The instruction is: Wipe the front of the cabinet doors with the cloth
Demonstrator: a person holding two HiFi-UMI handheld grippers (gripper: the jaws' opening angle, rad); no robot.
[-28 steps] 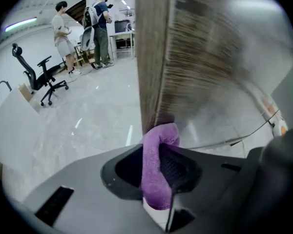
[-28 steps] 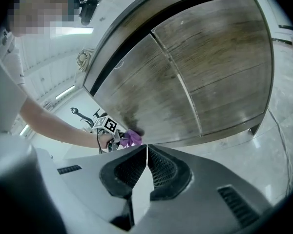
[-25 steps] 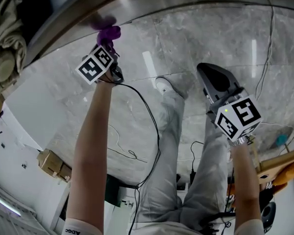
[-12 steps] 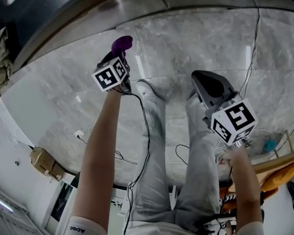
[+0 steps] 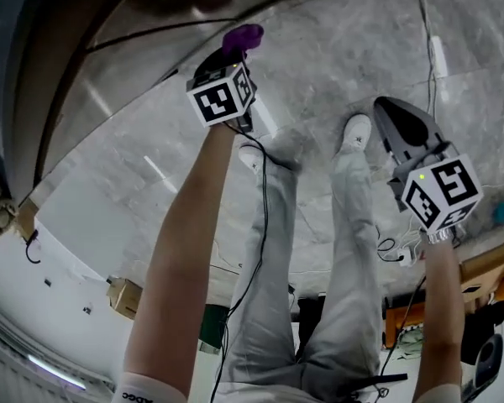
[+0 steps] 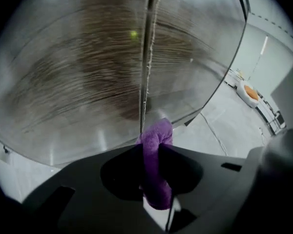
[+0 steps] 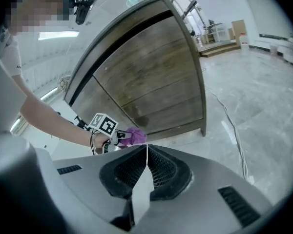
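A purple cloth is clamped between the jaws of my left gripper, which is shut on it. The cloth's tip sits close against the lower part of the wooden cabinet doors, near the seam between two doors. From the right gripper view the cabinet stands ahead, with the left gripper and purple cloth low at its front. My right gripper is shut with nothing in it, held back over the floor.
The person's legs and white shoes stand on grey marble floor. Cables trail across it. A cardboard box lies at left, orange items at right. The cabinet's foot is at its right corner.
The left gripper with the cloth has moved rightward along the cabinet's lower front. The head view has swung, and the right gripper has shifted slightly right.
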